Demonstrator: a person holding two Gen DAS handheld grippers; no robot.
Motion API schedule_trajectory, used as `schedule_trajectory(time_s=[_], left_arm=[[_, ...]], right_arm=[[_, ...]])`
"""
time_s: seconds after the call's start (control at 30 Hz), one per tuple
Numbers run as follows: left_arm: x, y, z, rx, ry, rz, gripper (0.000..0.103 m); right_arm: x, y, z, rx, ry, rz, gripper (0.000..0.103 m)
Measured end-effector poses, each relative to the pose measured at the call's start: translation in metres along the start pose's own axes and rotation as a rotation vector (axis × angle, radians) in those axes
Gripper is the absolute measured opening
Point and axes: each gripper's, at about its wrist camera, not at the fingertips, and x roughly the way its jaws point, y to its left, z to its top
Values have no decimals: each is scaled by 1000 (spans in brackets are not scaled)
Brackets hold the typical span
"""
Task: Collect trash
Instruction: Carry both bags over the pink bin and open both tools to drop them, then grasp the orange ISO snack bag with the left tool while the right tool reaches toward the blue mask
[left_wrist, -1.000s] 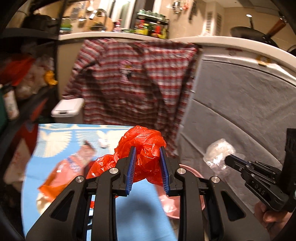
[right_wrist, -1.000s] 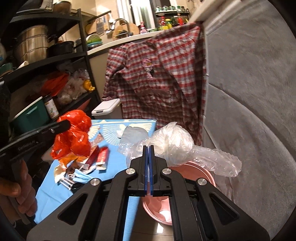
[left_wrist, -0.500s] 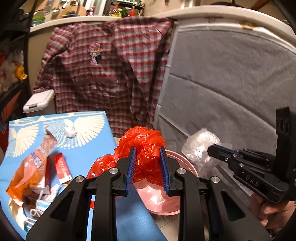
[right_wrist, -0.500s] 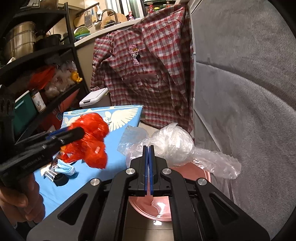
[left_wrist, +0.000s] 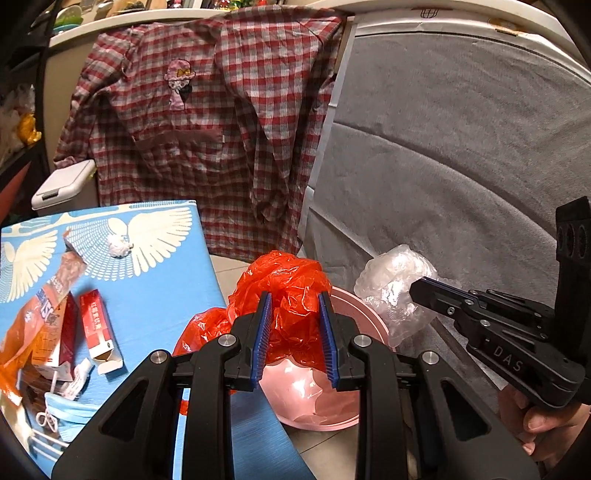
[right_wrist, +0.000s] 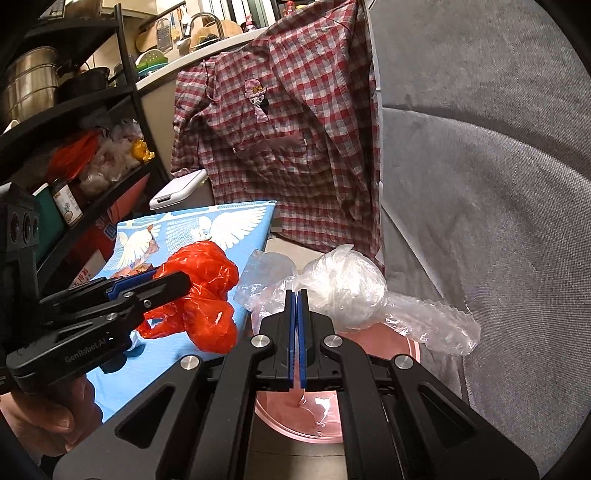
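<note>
Above a pink basin (left_wrist: 365, 314) set on the floor beside a blue winged-print cloth (left_wrist: 155, 280), two crumpled bags are held side by side. At left, a red plastic bag (left_wrist: 291, 295) is pinched between the blue-padded fingers of the left gripper (left_wrist: 294, 306), the jaws kept apart by the wad; it is glossy and creased, with a loose lobe sagging below the near rim. To its right, a clear plastic bag (right_wrist: 343, 291) is clamped by the right gripper (right_wrist: 297, 299), whose pads are pressed nearly together on a thin fold; a rounded bulge and a long tail are seen extending rightward past the basin's edge. Cartons (left_wrist: 98, 332) and a face mask (left_wrist: 70, 410) are left scattered on the cloth. Room is bounded by a hanging plaid shirt (left_wrist: 221, 122) behind and a grey fabric surface (right_wrist: 498, 184) close on the right.
</note>
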Motion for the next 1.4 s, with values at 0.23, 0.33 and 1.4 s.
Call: schedule_trajectory(time_s=[0.23,0.33,1.4], left_arm=[[18,-5,-3,5,42,-13,28],[27,-8,-6,13,66,-21,38],[-85,59,1,-20,-58,87,28]], right_arm=[[4,-7,-1,20,13,-13,6],[7,-11,-1,34,28,-20,13],[-31,49,7,1,-122,-29,39]])
